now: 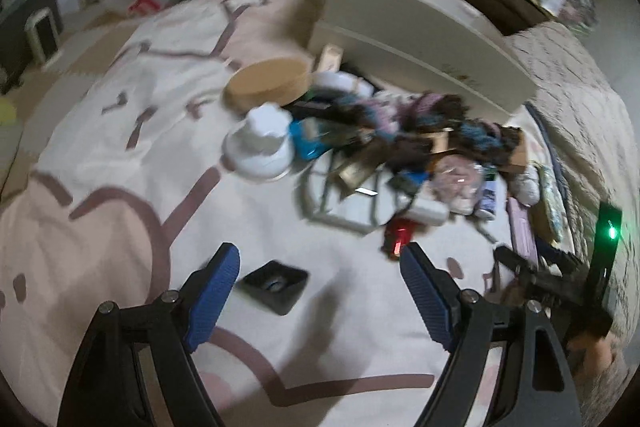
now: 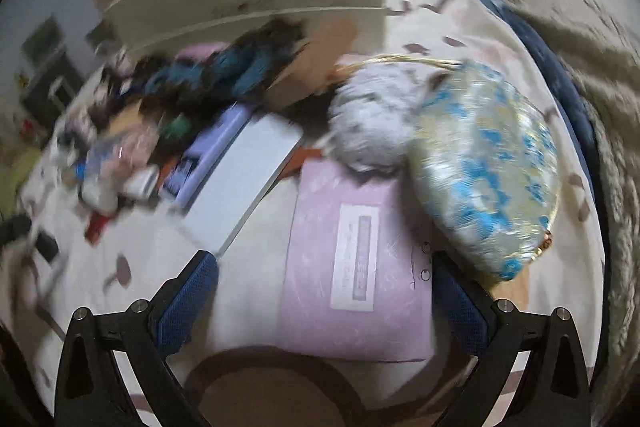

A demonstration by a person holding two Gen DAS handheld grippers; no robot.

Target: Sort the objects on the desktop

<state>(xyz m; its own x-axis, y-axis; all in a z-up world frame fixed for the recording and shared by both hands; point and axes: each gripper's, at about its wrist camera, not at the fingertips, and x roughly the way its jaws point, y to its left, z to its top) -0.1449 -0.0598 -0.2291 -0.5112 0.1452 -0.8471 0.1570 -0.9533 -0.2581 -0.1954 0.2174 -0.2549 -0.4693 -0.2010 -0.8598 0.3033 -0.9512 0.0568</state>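
Note:
On a cream bedspread (image 1: pixel 120 155) with pink-brown cartoon lines lies a heap of mixed small things. My left gripper (image 1: pixel 320 249) is open, and a small black square item (image 1: pixel 276 285) lies flat on the cloth between its blue pads (image 1: pixel 216 291), nearer the left one. A red item (image 1: pixel 400 233) sits just past the right fingertip. My right gripper (image 2: pixel 323 259) is open above a pink flat box (image 2: pixel 356 267), with one finger on either side of it. The left pad (image 2: pixel 188 303) stands well apart from the box.
The heap holds a white plastic piece (image 1: pixel 260 143), a round tan box (image 1: pixel 268 87), dark blue-and-pink yarn (image 1: pixel 420 115), a blue-gold brocade pouch (image 2: pixel 484 171), a grey fluffy ball (image 2: pixel 372 119) and a pale flat box (image 2: pixel 244 183). A white board (image 1: pixel 420 47) stands behind.

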